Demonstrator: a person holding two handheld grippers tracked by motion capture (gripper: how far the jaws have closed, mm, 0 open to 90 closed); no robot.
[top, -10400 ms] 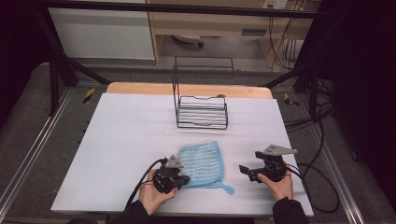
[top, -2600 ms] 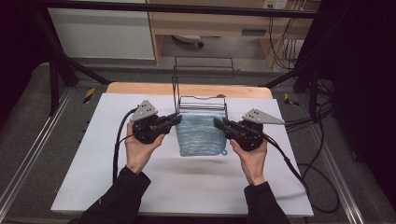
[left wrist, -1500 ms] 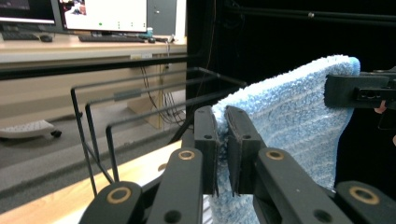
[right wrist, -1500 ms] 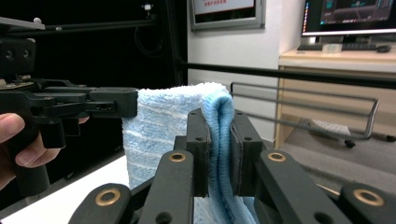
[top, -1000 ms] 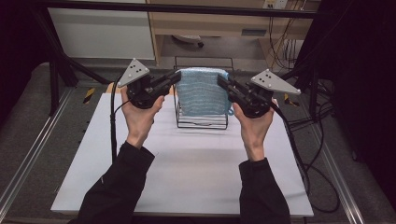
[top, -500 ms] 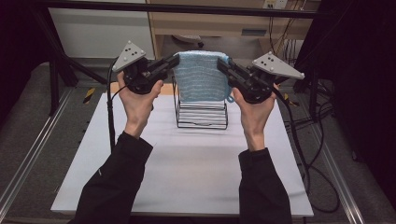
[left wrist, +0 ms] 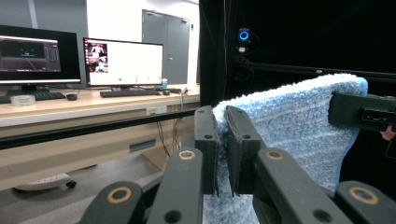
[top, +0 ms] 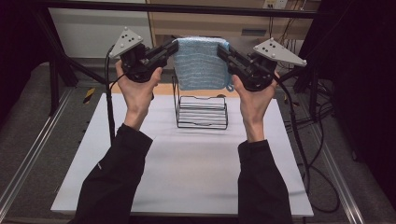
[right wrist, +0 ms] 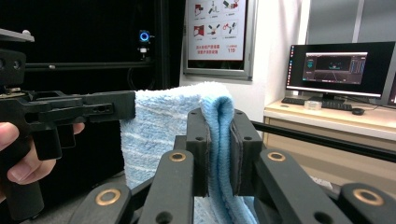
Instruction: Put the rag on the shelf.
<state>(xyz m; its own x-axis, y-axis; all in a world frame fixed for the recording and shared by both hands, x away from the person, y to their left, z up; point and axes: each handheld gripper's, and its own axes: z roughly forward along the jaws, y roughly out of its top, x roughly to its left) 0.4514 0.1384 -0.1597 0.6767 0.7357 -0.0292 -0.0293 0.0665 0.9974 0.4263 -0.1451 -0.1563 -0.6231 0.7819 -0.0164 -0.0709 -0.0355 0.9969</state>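
Nearest in the high view are the person's two dark sleeves, rising from the bottom edge over the white table (top: 187, 182). The forearms reach up and forward, one on each side of a black wire rack (top: 201, 111) that stands on the far half of the table, its rear frame rising behind its low front basket.

Above the rack the left gripper (top: 173, 46) and the right gripper (top: 222, 49) face each other, each pointing inward. Between them hangs a blue towel (top: 201, 63), spread flat and held by its two upper corners, clear of the table and above the basket; its lower edge hangs in front of the rack's tall rear frame, so the top of that frame is hidden behind the cloth.

In the left gripper view the jaws are clamped on the towel's corner, with a thin fold of cloth pinched between them. In the right gripper view the jaws are likewise pressed together on a thicker folded edge of the towel.

Beyond the table runs a dark crossbar (top: 201, 7), and cables (top: 308, 126) trail down at the right side. Farther off, the gripper views show a desk (left wrist: 70, 105) with monitors (left wrist: 123, 63) and keyboards, and a poster (right wrist: 215, 30) on the wall.
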